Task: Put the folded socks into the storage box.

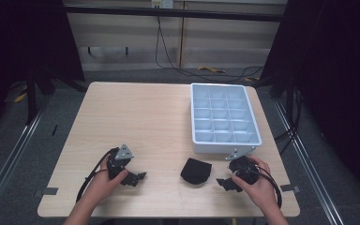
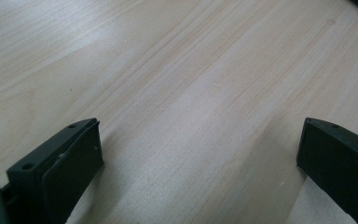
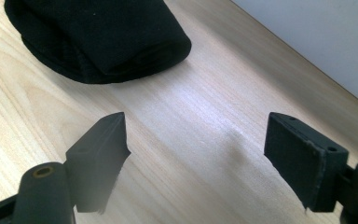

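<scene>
High view: my work surface is a light wooden table [image 1: 136,122]. A white compartment tray [image 1: 224,117] stands at its right side, divided into a grid of cells; its near wall sits just beyond my right hand. The cells look bare as far as I can make out. Cables trail over the floor behind the table. Nothing lies between either gripper and the folded black cloth [image 1: 196,170], which rests flat on the table near the front edge, between my two hands and closer to the right one. My left gripper [image 1: 138,178] lies low on the table, pointing toward the cloth and well apart from it. My right gripper [image 1: 226,183] is near the cloth, not touching it.

Left gripper view: both jaws stand wide apart over bare wood grain, holding nothing.

Right gripper view: my jaws are spread wide with only tabletop between them. The black cloth [image 3: 98,39] lies ahead to the upper left, a soft, matte, rounded bundle with a visible fold line along its near edge. The tray's white wall [image 3: 326,42] runs along the upper right.
</scene>
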`<state>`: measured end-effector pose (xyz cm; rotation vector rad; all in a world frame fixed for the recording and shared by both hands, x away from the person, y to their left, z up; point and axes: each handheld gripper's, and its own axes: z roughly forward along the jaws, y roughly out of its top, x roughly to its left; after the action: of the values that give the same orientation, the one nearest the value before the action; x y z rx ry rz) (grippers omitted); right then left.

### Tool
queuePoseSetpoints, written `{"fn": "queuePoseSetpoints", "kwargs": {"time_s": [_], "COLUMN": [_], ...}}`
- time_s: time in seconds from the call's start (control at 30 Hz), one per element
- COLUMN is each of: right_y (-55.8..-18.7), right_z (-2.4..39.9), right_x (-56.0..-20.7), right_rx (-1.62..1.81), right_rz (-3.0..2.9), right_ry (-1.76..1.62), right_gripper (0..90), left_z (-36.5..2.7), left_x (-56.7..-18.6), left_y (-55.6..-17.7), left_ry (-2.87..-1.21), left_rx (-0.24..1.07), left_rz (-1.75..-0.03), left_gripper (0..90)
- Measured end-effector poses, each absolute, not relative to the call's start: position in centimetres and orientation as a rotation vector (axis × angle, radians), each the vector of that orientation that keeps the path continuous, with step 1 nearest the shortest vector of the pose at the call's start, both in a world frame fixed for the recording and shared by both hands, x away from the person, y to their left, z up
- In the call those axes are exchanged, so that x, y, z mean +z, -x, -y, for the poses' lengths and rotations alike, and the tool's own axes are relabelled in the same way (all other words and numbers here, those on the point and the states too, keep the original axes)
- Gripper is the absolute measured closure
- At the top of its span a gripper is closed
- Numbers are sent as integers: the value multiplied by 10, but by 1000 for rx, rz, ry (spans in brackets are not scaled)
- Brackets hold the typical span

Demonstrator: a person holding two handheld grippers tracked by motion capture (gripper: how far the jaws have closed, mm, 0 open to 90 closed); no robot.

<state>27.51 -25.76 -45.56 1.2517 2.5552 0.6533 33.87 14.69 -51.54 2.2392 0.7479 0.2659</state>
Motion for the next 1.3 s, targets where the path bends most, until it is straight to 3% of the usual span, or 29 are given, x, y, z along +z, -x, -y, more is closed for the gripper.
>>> {"fn": "queuePoseSetpoints", "kwargs": {"time_s": [1.3], "right_y": [-286], "right_z": [211], "right_x": [-434], "right_rx": [621], "right_rz": [-2763], "right_ry": [-1012], "right_gripper": [224], "left_z": [-147], "left_x": [-515], "left_y": [-340], "left_ry": [-2243], "left_rx": [261], "left_rz": [-741], "left_gripper": [0]}}
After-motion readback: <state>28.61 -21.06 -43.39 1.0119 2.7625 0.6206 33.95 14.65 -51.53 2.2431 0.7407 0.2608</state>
